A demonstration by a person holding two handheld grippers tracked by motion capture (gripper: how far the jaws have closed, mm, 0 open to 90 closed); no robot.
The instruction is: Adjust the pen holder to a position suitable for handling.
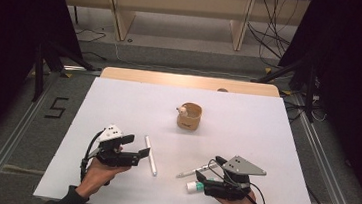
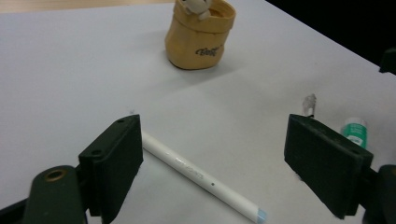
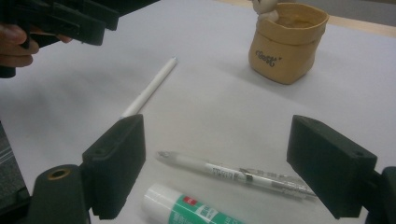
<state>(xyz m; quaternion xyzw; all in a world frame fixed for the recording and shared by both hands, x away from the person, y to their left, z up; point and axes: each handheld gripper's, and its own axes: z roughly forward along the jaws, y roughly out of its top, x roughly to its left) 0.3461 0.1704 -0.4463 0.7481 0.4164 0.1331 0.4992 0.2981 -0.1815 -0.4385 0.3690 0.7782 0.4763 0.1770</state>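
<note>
In the left gripper view, a white pen (image 2: pixel 201 176) lies on the white table between the wide-apart jaws of my left gripper (image 2: pixel 212 140), untouched. From the high view, that pen (image 1: pixel 151 155) sits just right of the left gripper (image 1: pixel 138 146). My right gripper (image 3: pixel 217 140) is open over a clear pen (image 3: pixel 233 173) and a green-and-white glue stick (image 3: pixel 187 207), gripping neither. In the high view the right gripper (image 1: pixel 207 176) hovers near the front edge beside the clear pen (image 1: pixel 193 171) and glue stick (image 1: pixel 194 186). A tan pouch (image 1: pixel 189 117) stands upright mid-table.
A small pale figure peeks over the rim of the pouch (image 2: pixel 200 35). The table (image 1: pixel 246 133) has a wooden strip along its far edge. Dark stands and cables occupy the floor beyond. A hand holds each gripper from the near side.
</note>
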